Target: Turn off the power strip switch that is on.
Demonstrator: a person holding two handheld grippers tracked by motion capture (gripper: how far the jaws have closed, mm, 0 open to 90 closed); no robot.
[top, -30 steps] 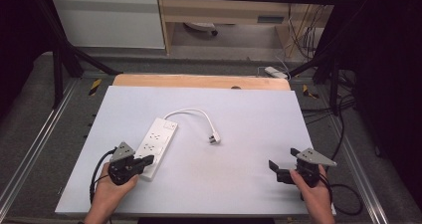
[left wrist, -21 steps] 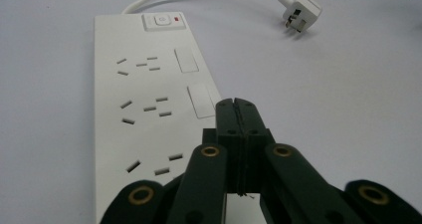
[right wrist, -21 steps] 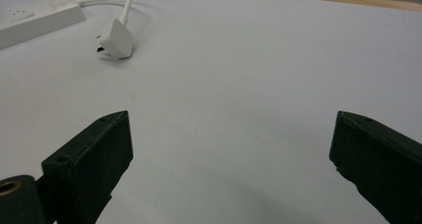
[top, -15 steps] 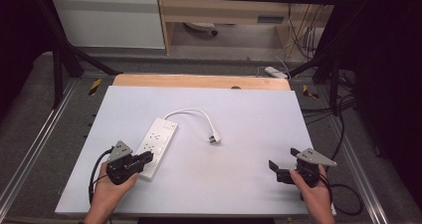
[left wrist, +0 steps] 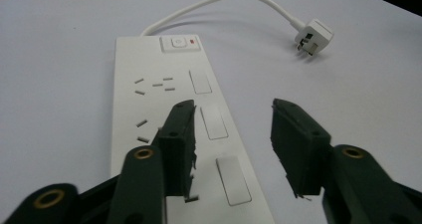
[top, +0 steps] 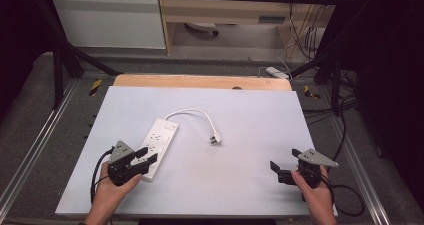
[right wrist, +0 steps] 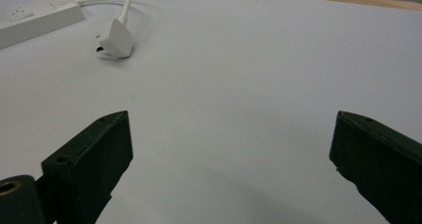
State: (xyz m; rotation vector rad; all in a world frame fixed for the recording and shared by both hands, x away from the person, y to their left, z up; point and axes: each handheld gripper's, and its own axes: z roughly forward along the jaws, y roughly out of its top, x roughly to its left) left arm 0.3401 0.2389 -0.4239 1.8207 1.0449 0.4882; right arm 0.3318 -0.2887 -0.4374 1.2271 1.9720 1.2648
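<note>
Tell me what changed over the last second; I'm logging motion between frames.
The left claw edged forward over the near end of the power strip, jaws open, gripping nothing. The right claw, the strip and its plug stayed put.

Both black grippers carry grey three-cornered plates, brass-ringed screw holes, blocky fingers (left wrist: pixel 179 144) and trailing black cables.
</note>
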